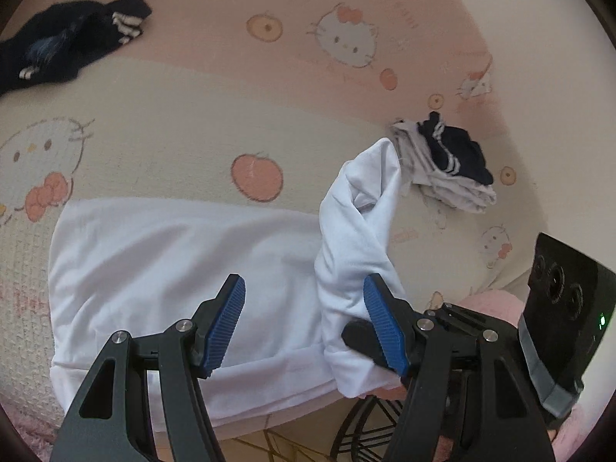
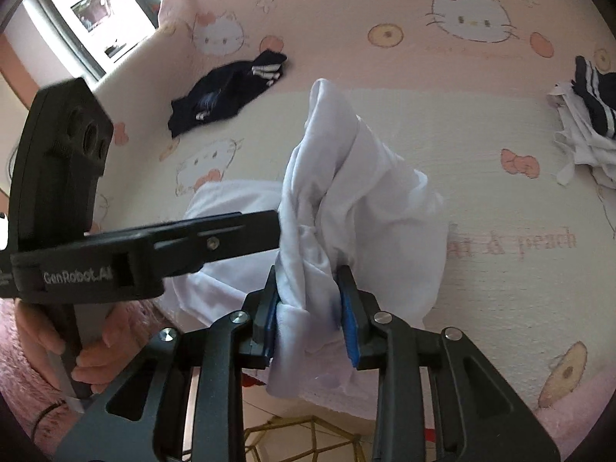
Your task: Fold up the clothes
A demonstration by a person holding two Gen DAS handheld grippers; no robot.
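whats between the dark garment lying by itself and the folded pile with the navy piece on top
Mostly bare printed bed cover. In the right wrist view, the lifted white garment held by the right tongs stands in line between the dark garment and the folded pile.

Bed (image 1: 308,88): white shirt (image 1: 173,269), dark garment (image 1: 69,46), folded pile (image 1: 450,165)

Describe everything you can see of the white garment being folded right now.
The white garment is plain, thin, soft-looking cloth. Most of it lies flat and smooth at the near edge of the cartoon-print bedsheet. One end is bunched, twisted and lifted upright, with the right tool pinching it between its blue pads. The left tool is open above the flat part, gripping nothing.
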